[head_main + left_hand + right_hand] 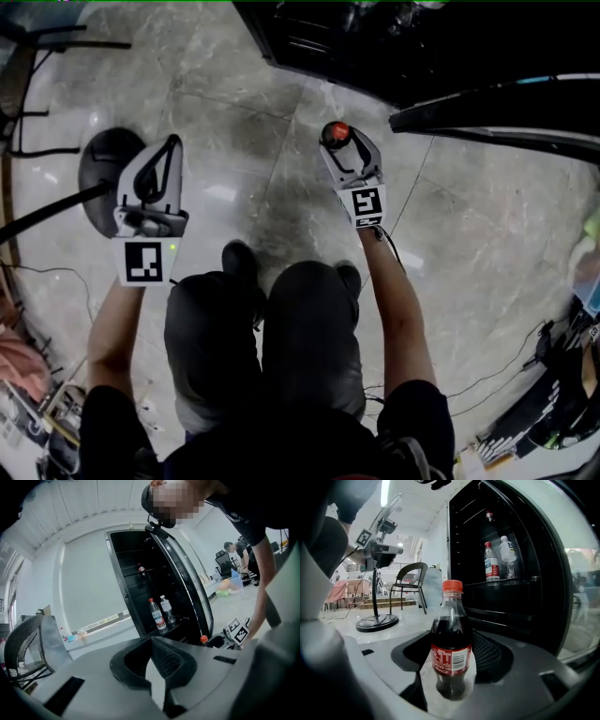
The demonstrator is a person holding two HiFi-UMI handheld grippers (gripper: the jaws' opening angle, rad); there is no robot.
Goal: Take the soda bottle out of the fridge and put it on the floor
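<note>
The soda bottle (451, 639), dark cola with a red cap and red label, stands upright between the pads of my right gripper (452, 656), which is shut on it. Its base sits at the marble floor (244, 103); I cannot tell whether it touches. In the head view the red cap (336, 131) shows at the tip of the right gripper (341, 142), just in front of the black fridge (375, 47). My left gripper (173, 142) is held up at the left, shut with nothing in it, and points at the fridge (140, 588).
The fridge door (506, 108) stands open at the right. Two water bottles (497, 559) stand on a fridge shelf. A floor fan's round base (103, 173) lies behind the left gripper, and a chair (410, 585) stands further off. Cables run along the floor at the right.
</note>
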